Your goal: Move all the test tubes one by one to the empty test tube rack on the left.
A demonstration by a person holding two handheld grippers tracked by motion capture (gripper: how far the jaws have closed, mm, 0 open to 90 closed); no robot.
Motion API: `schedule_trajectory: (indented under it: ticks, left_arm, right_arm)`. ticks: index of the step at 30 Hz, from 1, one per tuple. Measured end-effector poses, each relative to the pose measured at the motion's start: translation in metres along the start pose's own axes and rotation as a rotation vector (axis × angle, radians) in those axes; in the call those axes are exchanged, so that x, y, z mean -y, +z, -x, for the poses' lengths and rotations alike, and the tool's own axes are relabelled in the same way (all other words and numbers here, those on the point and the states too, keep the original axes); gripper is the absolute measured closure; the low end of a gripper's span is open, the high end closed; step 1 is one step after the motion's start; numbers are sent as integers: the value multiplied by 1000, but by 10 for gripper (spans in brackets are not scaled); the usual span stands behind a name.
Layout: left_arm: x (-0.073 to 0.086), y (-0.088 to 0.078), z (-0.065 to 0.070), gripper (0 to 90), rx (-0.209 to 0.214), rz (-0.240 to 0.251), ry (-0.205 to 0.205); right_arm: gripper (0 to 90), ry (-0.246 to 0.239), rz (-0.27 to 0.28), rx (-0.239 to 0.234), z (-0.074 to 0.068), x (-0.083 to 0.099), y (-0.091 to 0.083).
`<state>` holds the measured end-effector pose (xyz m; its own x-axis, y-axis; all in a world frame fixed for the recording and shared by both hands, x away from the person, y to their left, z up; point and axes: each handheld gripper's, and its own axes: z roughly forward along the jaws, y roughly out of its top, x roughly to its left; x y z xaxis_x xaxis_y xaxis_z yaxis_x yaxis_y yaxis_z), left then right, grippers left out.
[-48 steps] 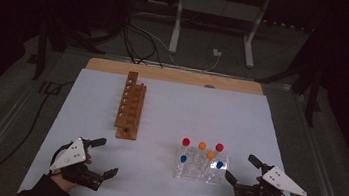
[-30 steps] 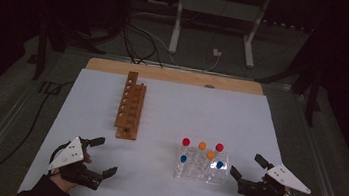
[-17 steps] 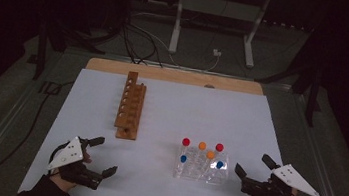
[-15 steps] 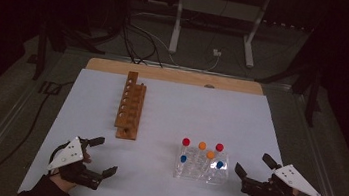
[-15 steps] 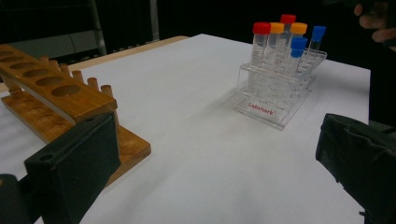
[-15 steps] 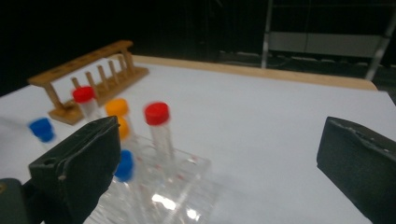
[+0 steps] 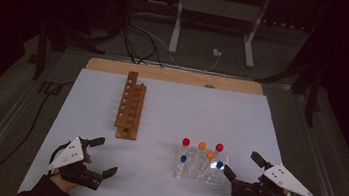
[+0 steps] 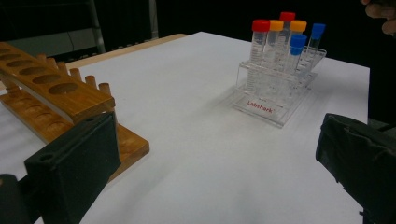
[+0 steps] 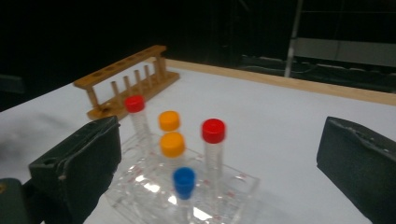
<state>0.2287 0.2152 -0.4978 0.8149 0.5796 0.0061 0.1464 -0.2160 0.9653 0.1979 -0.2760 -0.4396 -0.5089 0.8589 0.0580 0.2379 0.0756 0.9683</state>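
Near the right gripper, wide open and empty, one clear rack held six capped tubes; the left gripper gaped empty too.

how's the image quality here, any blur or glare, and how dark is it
High view: dim, room beyond the white table nearly black. Left gripper view: sharp on the clear tube rack, its label readable. Right gripper view: soft overall, capped tubes slightly blurred, glare spots on the clear rack, near tongs out of focus.
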Motion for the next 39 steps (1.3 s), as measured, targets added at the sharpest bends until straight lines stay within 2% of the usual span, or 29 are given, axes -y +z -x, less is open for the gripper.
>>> schedule_trajectory:
  ticks: [5, 6, 9, 12, 14, 23, 24, 29, 30, 32, 39]
  left_arm:
    - [0, 0, 0, 5, 0, -1, 1]
    - [0, 0, 0, 5, 0, -2, 3]
    - [0, 0, 0, 5, 0, -4, 5]
    - [0, 1, 1, 5, 0, -6, 6]
    - [0, 0, 1, 5, 1, -5, 6]
    - [0, 0, 1, 5, 2, -5, 6]
    - [0, 0, 1, 5, 3, -4, 5]
    - [0, 0, 1, 5, 6, -4, 8]
    - [0, 0, 1, 5, 6, -4, 9]
    - [0, 0, 1, 5, 5, -5, 9]
    - [0, 0, 1, 5, 7, -8, 13]
  right_arm:
    - [0, -12, -36, -17, -7, 1, 6]
    - [0, -28, -64, -10, -11, 4, 10]
    - [0, -34, -95, -6, -16, 6, 14]
    - [0, -32, -96, 0, -20, 6, 16]
    - [39, -25, -99, 10, -22, 6, 16]
    - [98, -7, -180, 39, -28, 11, 18]
    - [150, -10, -214, 44, -29, 13, 20]
    - [202, -16, -253, 49, -29, 16, 23]
    - [258, -15, -271, 44, -28, 17, 24]
    - [304, -6, -285, 47, -27, 17, 25]
    - [508, 1, -385, 26, -21, 21, 30]
